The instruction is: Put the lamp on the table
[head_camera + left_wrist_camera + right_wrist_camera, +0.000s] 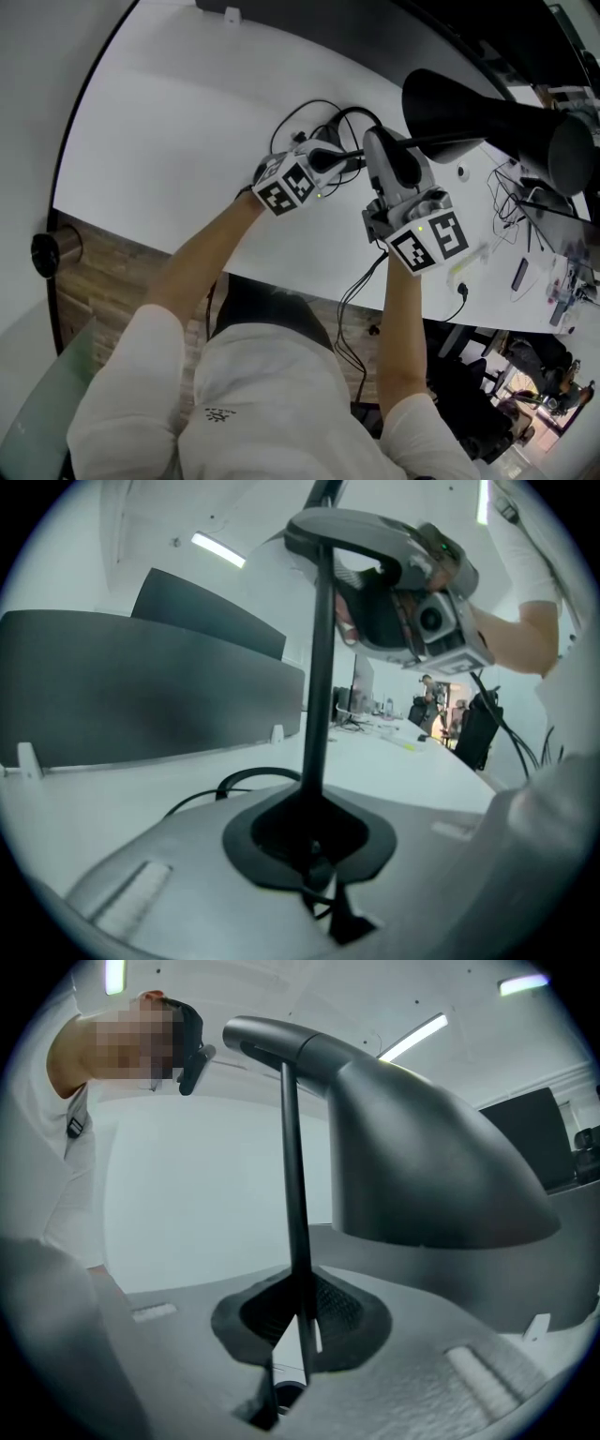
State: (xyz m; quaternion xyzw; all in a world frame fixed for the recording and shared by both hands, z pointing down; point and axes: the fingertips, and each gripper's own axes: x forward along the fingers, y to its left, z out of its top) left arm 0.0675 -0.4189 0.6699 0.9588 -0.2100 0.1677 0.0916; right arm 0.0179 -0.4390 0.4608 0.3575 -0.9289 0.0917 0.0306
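Note:
The black lamp has a thin stem (441,142) and a wide cone shade (497,117), and it is held over the white table (178,141). My left gripper (339,161) is shut on the stem low down, and the rod (319,696) rises straight out of its jaws (314,841). My right gripper (389,159) is shut on the same stem (292,1194) further along, just below the shade (422,1157). The left gripper view shows the right gripper (412,592) up on the rod. The lamp's base is hidden behind the grippers.
Black cable loops (305,117) lie on the table by the left gripper. A grey divider panel (112,686) stands along the table's far edge. Wires and small items (525,267) crowd the table's right end. A wooden floor (103,277) lies below the near edge.

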